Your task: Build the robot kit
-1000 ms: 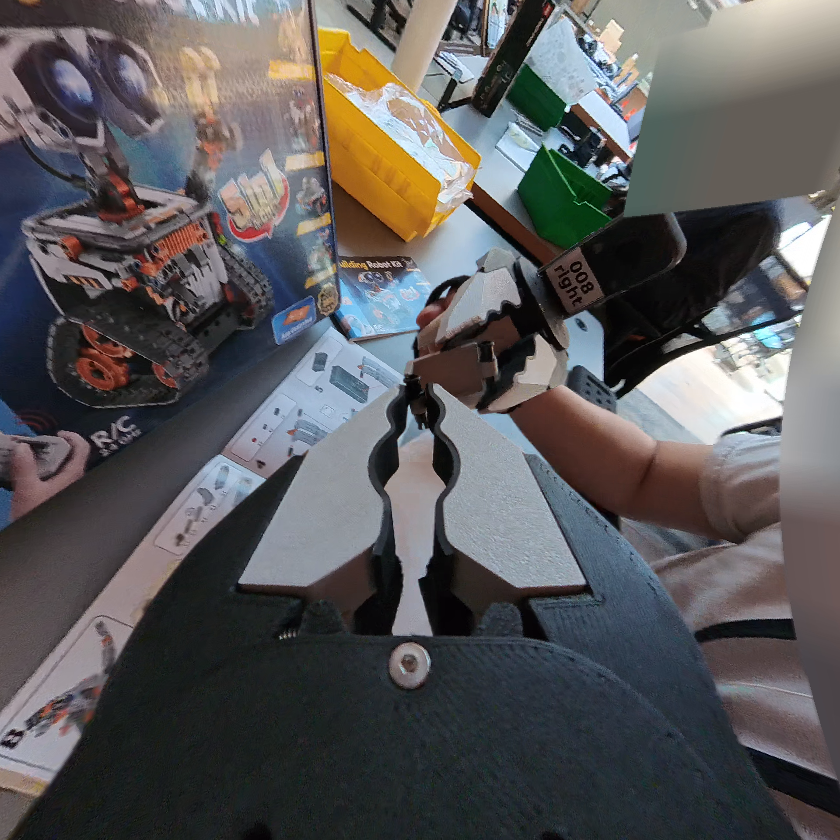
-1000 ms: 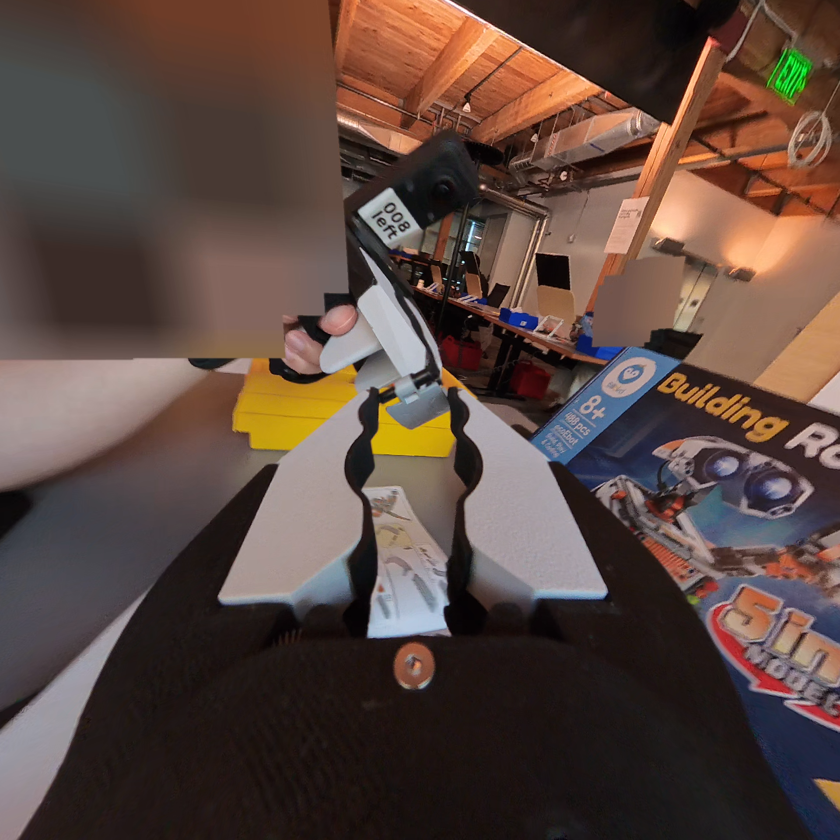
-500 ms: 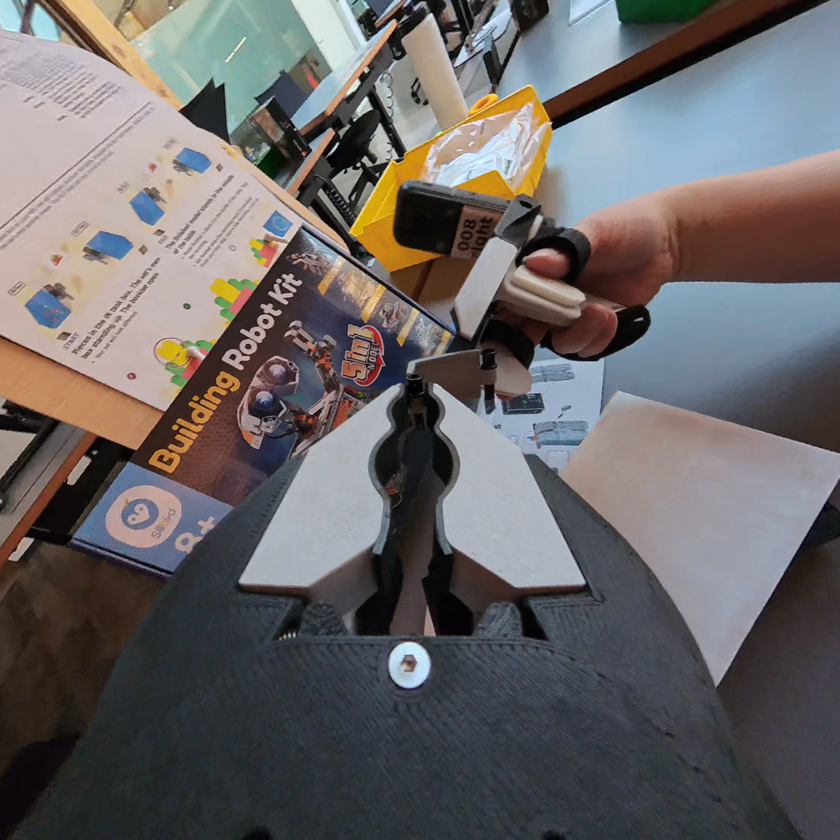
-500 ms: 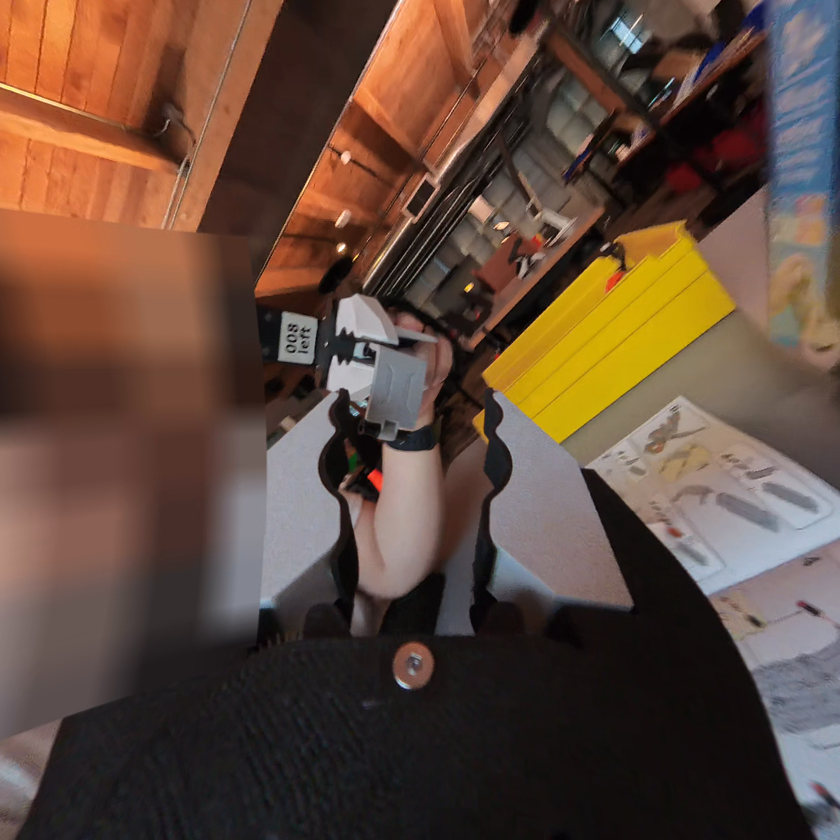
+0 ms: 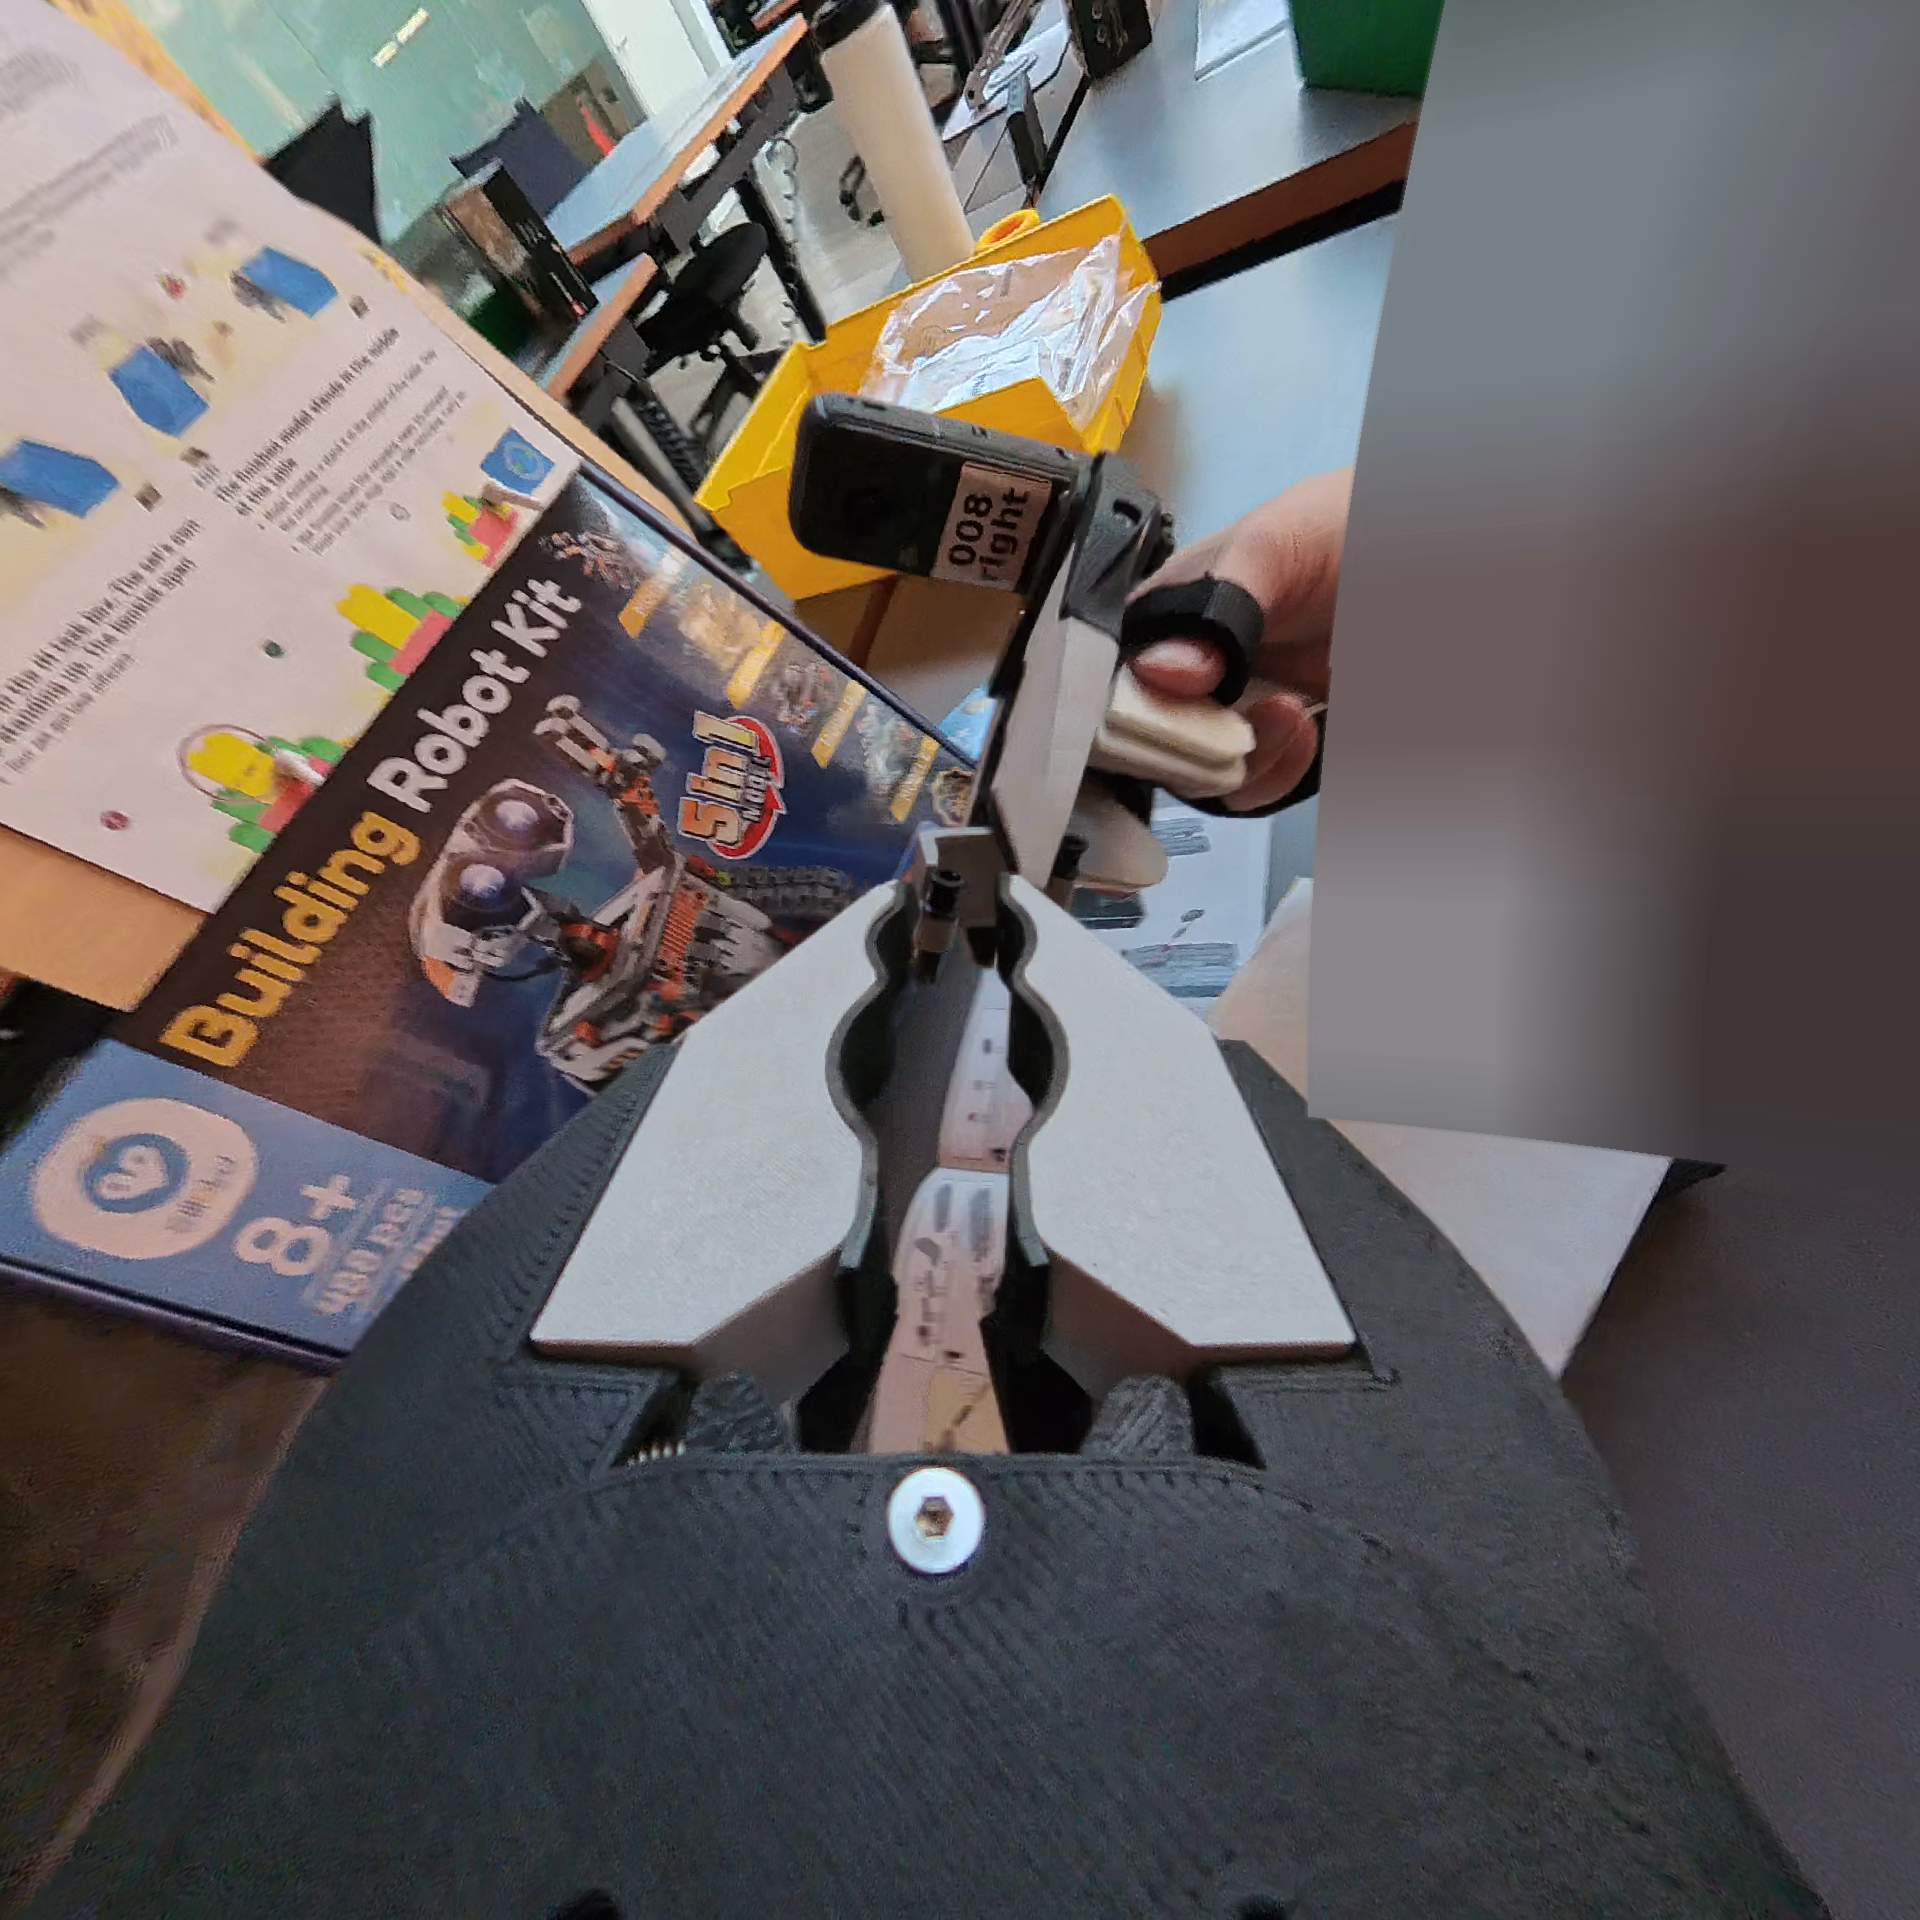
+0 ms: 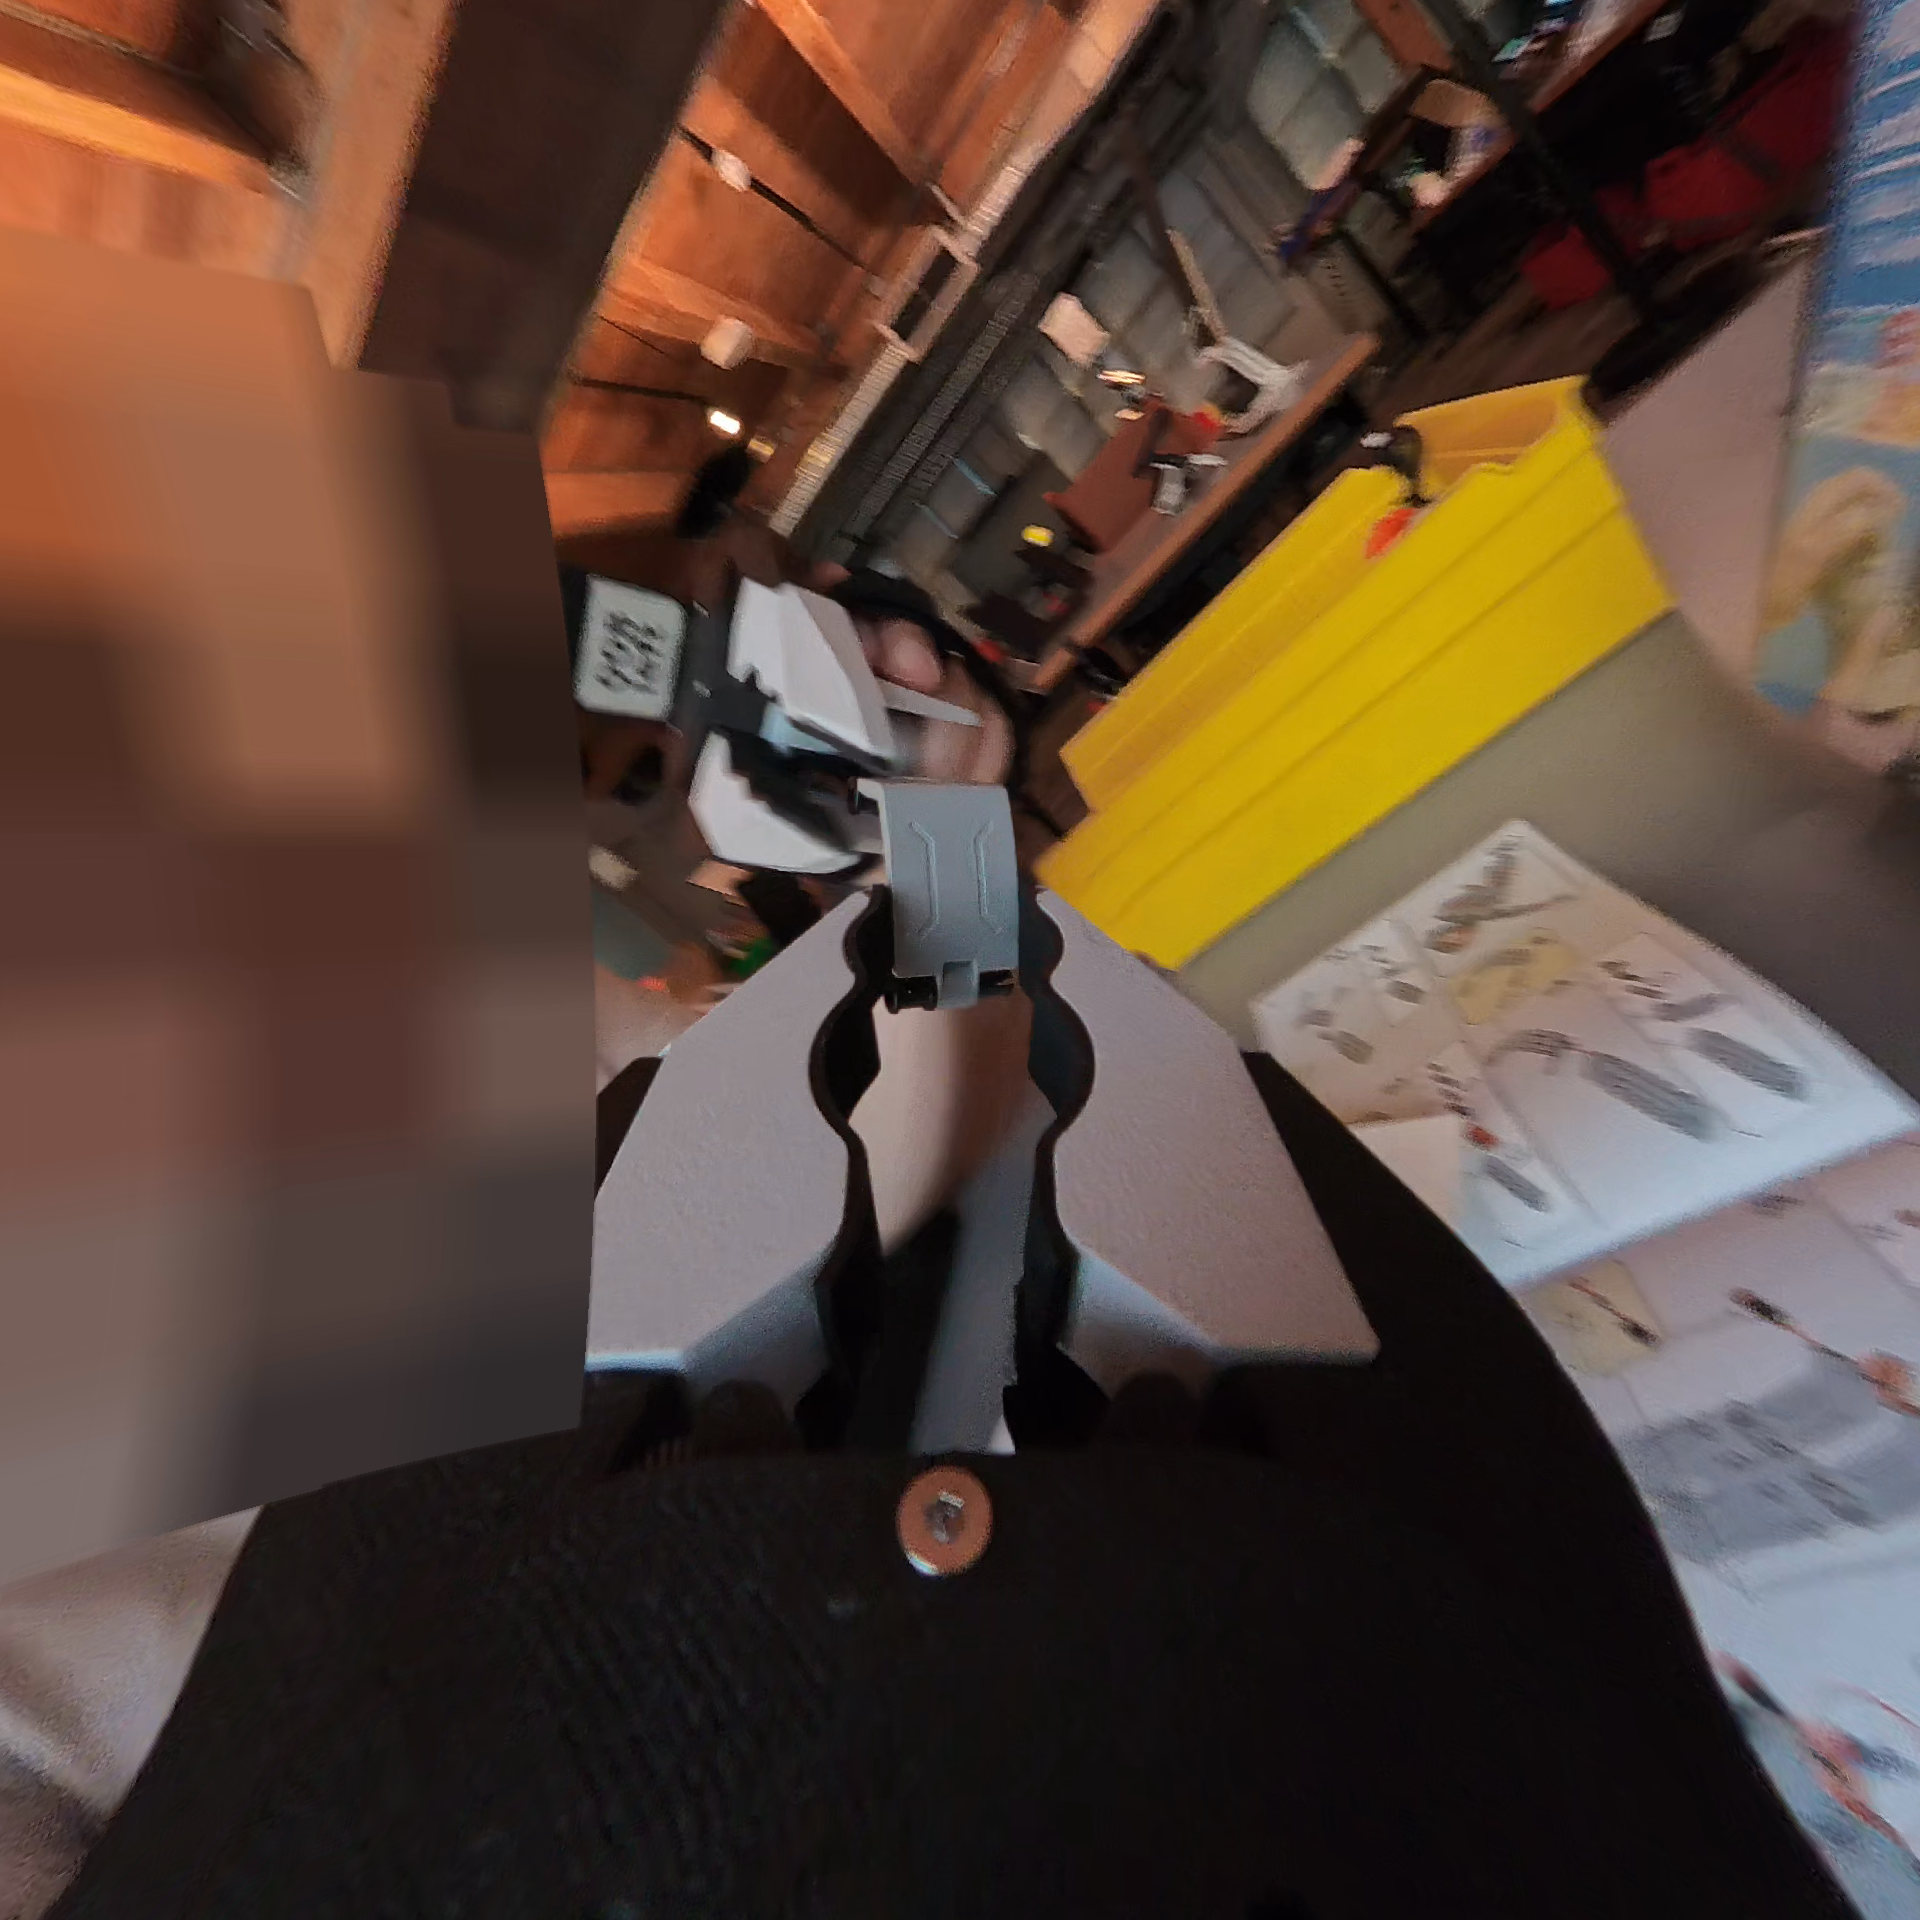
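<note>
In the left wrist view my left gripper [image 5: 956,914] has its jaws nearly together on a small black pin [image 5: 935,920] at the edge of a grey panel piece [image 5: 961,862]. My right gripper [image 5: 1049,873], held by a hand [image 5: 1247,623], comes down from above and meets the same piece. In the right wrist view my right gripper [image 6: 956,940] is shut on the grey panel piece [image 6: 951,883], whose flat face is toward the camera, with black pins at its lower edge. The left gripper [image 6: 868,790] reaches the panel's far edge from the left.
A blue robot kit box [image 5: 520,831] lies at the left under a printed sheet [image 5: 208,468]. A yellow bin [image 5: 790,468] holds a clear plastic bag [image 5: 1008,312]. Instruction sheets [image 6: 1558,1039] and a blank white sheet [image 5: 1475,1226] lie on the grey table [image 5: 1247,416]. Only a small space, under 4 cm, lies between the two pairs of fingers.
Both grippers have swung and turned together with the piece between them. The right gripper now stands more upright over my left tips, and the panel's flat face has turned toward the right camera.
</note>
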Available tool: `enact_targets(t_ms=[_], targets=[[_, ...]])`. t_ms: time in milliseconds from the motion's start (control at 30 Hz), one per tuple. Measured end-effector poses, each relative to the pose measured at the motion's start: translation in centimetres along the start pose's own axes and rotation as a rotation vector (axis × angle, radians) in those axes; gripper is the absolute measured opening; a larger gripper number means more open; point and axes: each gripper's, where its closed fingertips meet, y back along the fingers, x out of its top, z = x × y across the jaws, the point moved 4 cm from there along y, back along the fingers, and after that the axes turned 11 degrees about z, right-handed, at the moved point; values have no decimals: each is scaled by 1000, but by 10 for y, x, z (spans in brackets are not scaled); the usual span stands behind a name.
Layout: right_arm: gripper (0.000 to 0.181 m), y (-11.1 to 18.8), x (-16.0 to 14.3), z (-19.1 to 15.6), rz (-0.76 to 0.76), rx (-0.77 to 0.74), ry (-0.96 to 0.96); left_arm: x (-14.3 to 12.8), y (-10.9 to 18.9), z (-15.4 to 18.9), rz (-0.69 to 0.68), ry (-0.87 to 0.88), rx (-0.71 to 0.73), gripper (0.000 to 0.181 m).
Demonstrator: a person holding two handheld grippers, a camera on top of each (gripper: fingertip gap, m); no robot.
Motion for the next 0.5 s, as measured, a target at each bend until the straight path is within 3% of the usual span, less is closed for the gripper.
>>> enact_targets(t_ms=[33, 133, 233, 367, 433, 500], targets=[[22, 3, -1, 5, -30, -62, 87, 1, 3, 1, 16, 70, -34, 21], [23, 9, -7, 13, -175, -230, 471, 3, 16, 3, 72, 265, -143, 35], [23, 5, -15, 4, -299, -259, 788, -10, 19, -1, 21, 314, -143, 35], [23, 0, -20, 0, -377, -293, 951, -36, 8, 25, -187, 314, -280, 32], [23, 0, -23, 2, -445, -328, 1035, -48, -1, 19, -263, 272, -210, 39], [23, 1, -27, 5, -522, -374, 1114, -49, -5, 17, -253, 280, -196, 39]])
